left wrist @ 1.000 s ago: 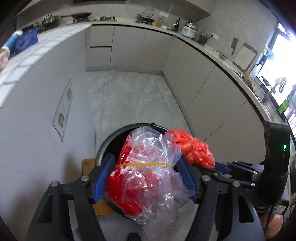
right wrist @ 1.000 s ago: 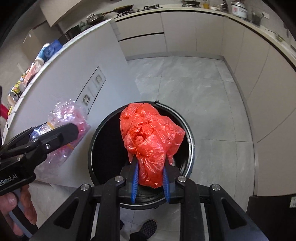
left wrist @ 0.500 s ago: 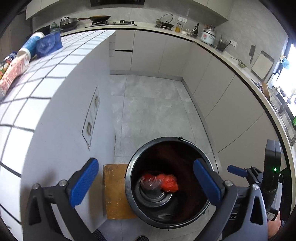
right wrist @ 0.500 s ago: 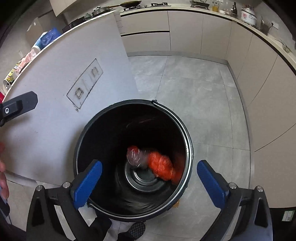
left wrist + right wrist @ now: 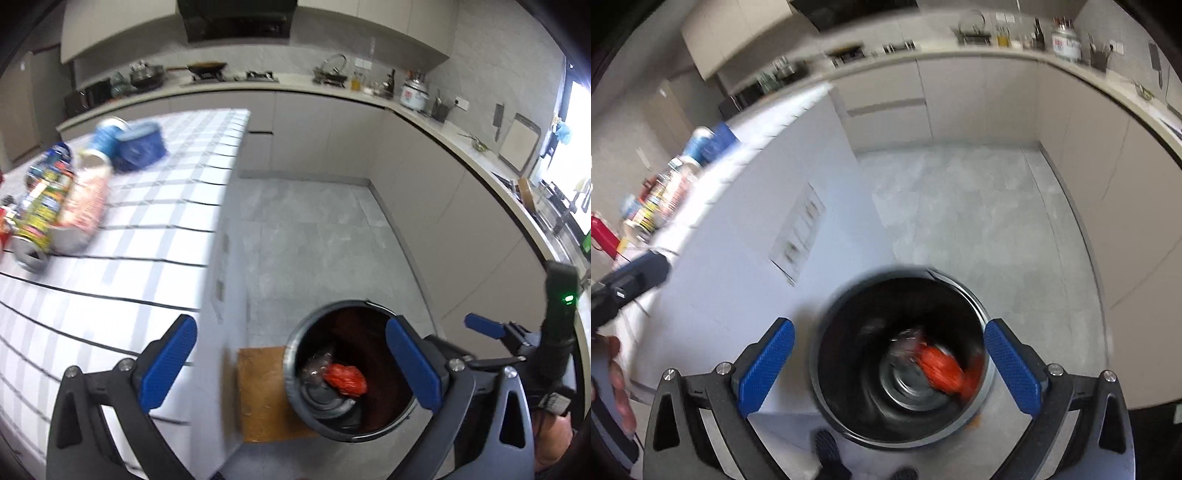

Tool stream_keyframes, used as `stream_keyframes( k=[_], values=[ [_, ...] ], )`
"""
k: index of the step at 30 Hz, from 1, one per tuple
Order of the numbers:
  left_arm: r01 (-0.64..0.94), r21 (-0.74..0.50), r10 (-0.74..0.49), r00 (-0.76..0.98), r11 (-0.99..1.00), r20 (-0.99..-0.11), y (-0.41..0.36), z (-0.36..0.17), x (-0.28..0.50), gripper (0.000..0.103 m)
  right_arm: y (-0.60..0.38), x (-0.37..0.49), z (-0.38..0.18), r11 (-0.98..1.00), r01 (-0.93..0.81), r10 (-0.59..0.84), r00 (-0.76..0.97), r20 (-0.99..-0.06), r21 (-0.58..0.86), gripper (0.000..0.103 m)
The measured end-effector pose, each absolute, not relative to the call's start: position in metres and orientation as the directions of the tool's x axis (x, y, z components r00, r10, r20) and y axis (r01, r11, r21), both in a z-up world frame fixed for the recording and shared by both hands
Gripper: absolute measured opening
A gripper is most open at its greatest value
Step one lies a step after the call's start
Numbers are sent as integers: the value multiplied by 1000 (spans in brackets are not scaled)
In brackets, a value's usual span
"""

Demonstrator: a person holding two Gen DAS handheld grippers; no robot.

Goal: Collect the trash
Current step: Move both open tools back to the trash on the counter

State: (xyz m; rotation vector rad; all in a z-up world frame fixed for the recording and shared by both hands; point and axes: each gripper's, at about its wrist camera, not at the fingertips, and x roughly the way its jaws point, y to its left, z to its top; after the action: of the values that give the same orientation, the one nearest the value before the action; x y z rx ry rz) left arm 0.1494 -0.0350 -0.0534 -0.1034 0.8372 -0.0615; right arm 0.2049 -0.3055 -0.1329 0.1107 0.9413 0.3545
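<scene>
A black round trash bin [image 5: 295, 350] [image 5: 827, 354] stands on the floor beside the white tiled counter. A crumpled red bag [image 5: 345, 376] [image 5: 940, 369] and a clear plastic bag [image 5: 319, 360] [image 5: 905, 338] lie at its bottom. My left gripper [image 5: 291, 365] is open and empty, above the bin's left side and the counter edge. My right gripper [image 5: 888, 365] is open and empty, right above the bin. Several cans and packets [image 5: 55, 199] [image 5: 665, 188] lie on the counter's left part.
The white tiled counter [image 5: 129, 229] [image 5: 746, 236] fills the left. A wooden board [image 5: 258, 395] lies under the bin. Grey cabinets [image 5: 424, 206] run along the back and right. The right gripper's body [image 5: 554, 332] shows in the left wrist view.
Both grippers opened and dropped the bags into the bin. Since then both have risen and swung left, bringing the counter top and its cans into view.
</scene>
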Motion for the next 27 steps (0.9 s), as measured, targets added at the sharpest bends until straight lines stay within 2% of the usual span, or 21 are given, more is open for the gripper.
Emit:
stream_keyframes(
  k=[5,12,17,23,27],
  values=[
    [-53,-100,-35,699,994,-714,7,-38,133,103,-266,201,-105,931,-307,338,511,-790,200,103],
    [-174,-93,63,722,980,-689,74,-28,114,103,-214,206,-82,902,-368,395,493,-775,225,103],
    [-211,-125,73,735,970,-675,130,-25,113,103,-164,211,-65,890,-404,411,508,-757,212,103],
    [-236,-109,104,734,966,-672,191,-29,121,96,-101,219,-50,886,-417,417,520,-746,204,103],
    [-237,-118,94,722,964,-685,233,-41,132,87,-62,226,-46,885,-419,418,526,-741,202,103]
  ],
)
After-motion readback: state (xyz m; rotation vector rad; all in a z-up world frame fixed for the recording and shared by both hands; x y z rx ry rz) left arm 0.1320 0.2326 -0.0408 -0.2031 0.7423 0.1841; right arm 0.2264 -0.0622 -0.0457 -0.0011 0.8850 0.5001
